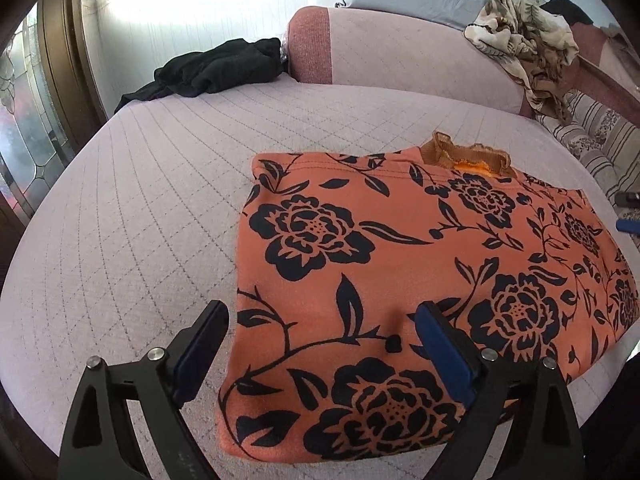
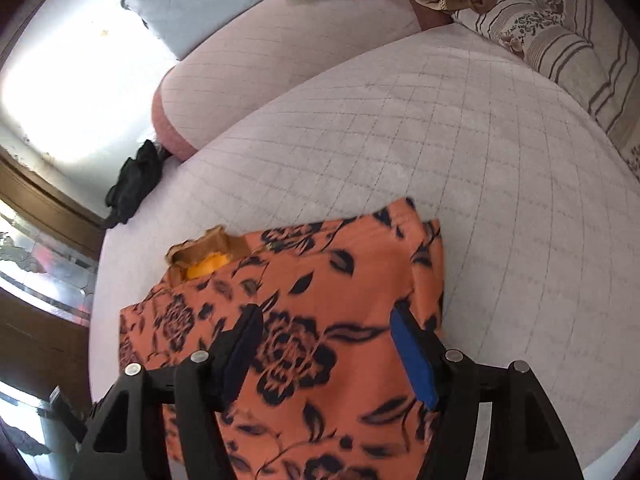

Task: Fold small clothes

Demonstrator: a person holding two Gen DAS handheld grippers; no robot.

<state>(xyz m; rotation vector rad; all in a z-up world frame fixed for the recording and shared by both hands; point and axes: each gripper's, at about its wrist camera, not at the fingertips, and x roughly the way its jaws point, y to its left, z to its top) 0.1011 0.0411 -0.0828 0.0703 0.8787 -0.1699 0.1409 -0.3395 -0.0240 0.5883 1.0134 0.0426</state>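
Observation:
An orange garment with a black flower print (image 1: 400, 256) lies folded flat on the pale quilted bed (image 1: 140, 200), its brown ruffled collar (image 1: 468, 156) at the far edge. My left gripper (image 1: 320, 312) is open and empty above the garment's near left corner; its left finger is over the bed, its right finger over the cloth. In the right wrist view the same garment (image 2: 320, 300) lies below my right gripper (image 2: 324, 320), which is open and empty over the cloth. The collar (image 2: 208, 250) is at the far left there.
A black garment (image 1: 216, 68) lies at the bed's far left by a pink bolster (image 1: 400, 48). A crumpled beige patterned cloth (image 1: 528, 48) lies on the bolster's right end. A striped cushion (image 1: 600, 140) borders the right side. A wooden door with glass (image 1: 36, 120) stands left.

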